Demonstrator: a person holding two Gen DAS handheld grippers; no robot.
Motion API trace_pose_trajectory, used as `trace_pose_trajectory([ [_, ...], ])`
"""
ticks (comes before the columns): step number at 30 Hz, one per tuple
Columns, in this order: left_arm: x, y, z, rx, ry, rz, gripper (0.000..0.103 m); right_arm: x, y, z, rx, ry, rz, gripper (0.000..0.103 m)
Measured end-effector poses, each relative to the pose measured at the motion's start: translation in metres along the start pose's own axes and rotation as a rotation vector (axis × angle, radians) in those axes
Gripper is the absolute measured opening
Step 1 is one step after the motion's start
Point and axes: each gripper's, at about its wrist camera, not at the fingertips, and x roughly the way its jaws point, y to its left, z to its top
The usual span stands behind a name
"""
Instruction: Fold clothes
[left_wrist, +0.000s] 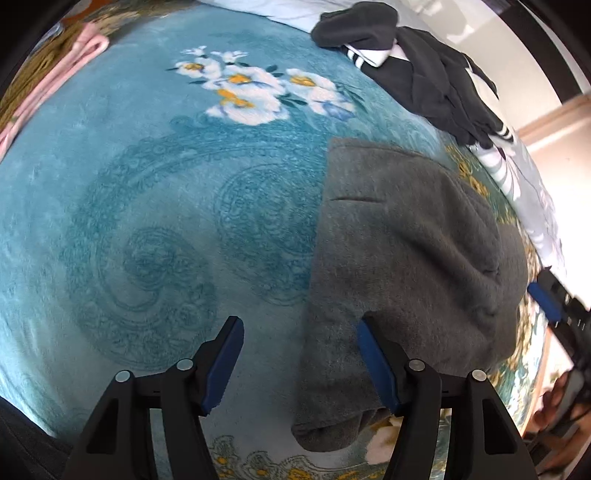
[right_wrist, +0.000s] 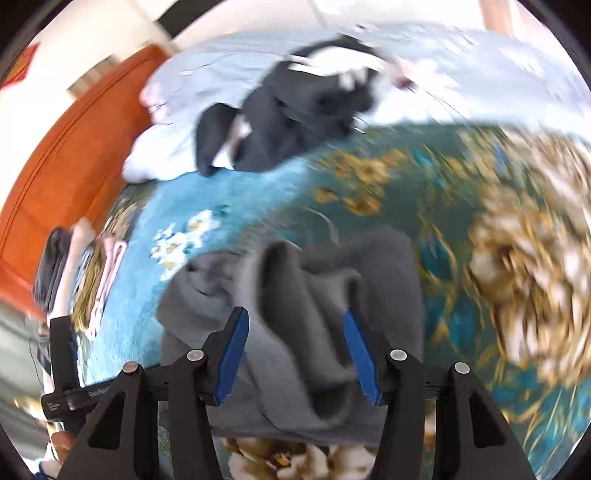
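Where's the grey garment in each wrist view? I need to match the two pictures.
Left wrist: grey garment at right of centre, reaching down between the fingers.
Right wrist: grey garment at lower centre, bunched between the fingers.
Shared landmark: the dark clothes pile behind it.

Teal floral blanket (left_wrist: 129, 206) beside an orange headboard (right_wrist: 74, 147).

Bright daylight, blown-out upper edges, fisheye bending, right wrist view motion-blurred

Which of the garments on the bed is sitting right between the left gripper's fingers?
The grey garment. Its near edge lies between the open left gripper; the black clothes pile and pink garment lie far off.
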Motion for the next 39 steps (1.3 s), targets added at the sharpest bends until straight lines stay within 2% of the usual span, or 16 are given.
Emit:
trace_pose_trajectory([
  [2,0.003,0.005,-0.001,-0.020,0.017,-0.024,0.067,0.011,0.009,0.009,-0.026,0.017,0.018,0.055],
  [8,0.002,0.016,-0.002,-0.086,0.024,-0.088,0.068,0.053,0.010,0.026,-0.060,0.094,-0.003,0.056],
  [10,0.001,0.017,-0.003,-0.095,0.022,-0.099,0.068,0.063,0.009,0.026,-0.067,0.126,0.021,0.072],
  [13,0.001,0.021,-0.004,-0.116,0.023,-0.106,0.068,0.064,0.008,0.025,-0.064,0.144,0.020,0.072],
  [15,0.001,0.024,-0.002,-0.138,0.021,-0.125,0.068,0.052,0.012,0.023,-0.063,0.114,0.040,0.072],
  [16,0.001,0.026,-0.002,-0.149,0.020,-0.139,0.068,0.042,0.015,0.022,-0.066,0.095,0.062,0.071],
  [18,0.000,0.028,-0.001,-0.163,0.012,-0.158,0.068,0.029,0.019,0.017,-0.074,0.087,0.107,0.061],
  [20,-0.003,0.031,0.000,-0.169,0.005,-0.163,0.068,0.031,0.022,0.012,-0.094,0.139,0.088,0.034],
  [21,-0.004,0.032,0.001,-0.173,0.002,-0.164,0.068,0.034,0.022,0.010,-0.103,0.165,0.062,0.029],
  [24,-0.007,0.036,0.001,-0.189,-0.005,-0.172,0.068,0.049,0.010,0.004,-0.063,0.227,-0.020,0.026],
  [27,-0.012,0.040,0.000,-0.203,-0.022,-0.201,0.068,0.042,0.004,0.007,-0.004,0.212,0.039,0.009],
  [29,-0.013,0.041,0.000,-0.205,-0.027,-0.210,0.069,0.026,0.008,0.012,-0.017,0.175,0.091,0.008],
  [31,-0.012,0.040,0.001,-0.203,-0.023,-0.212,0.069,0.010,0.008,0.016,-0.030,0.143,0.100,0.008],
  [33,-0.009,0.038,0.001,-0.194,-0.006,-0.205,0.069,0.005,-0.001,0.015,-0.024,0.139,0.072,0.008],
  [36,-0.010,0.036,0.000,-0.177,-0.002,-0.193,0.069,0.019,-0.024,0.004,0.018,0.189,-0.002,0.008],
  [39,-0.010,0.037,-0.001,-0.183,0.000,-0.190,0.069,0.027,-0.035,-0.005,0.049,0.189,-0.043,0.017],
])
